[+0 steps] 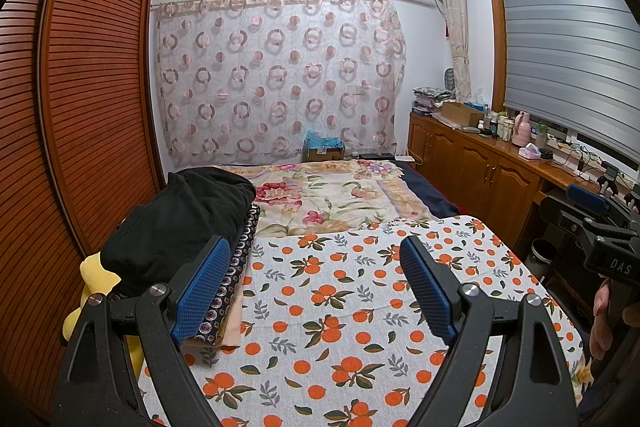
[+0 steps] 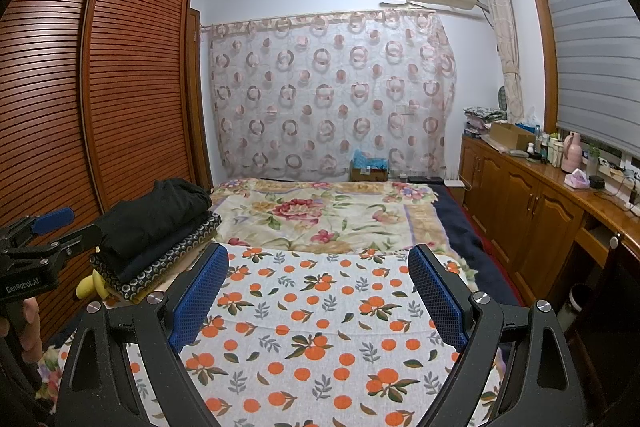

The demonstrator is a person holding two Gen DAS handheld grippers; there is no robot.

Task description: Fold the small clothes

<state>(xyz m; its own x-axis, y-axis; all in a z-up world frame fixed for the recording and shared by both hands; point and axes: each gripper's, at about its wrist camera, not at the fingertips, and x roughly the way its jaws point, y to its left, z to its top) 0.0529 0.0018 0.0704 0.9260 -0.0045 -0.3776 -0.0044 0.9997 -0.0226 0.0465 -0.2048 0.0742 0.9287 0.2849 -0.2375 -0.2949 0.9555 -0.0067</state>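
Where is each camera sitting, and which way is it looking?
Left wrist view: sits on the left gripper, open, facing along the bed; a hand holding the right gripper shows at right.
Right wrist view: sits on the right gripper, open, facing the same way; the left gripper shows at left.
Both share the orange-fruit printed cloth, the stack of folded dark clothes and the circle-patterned curtain.
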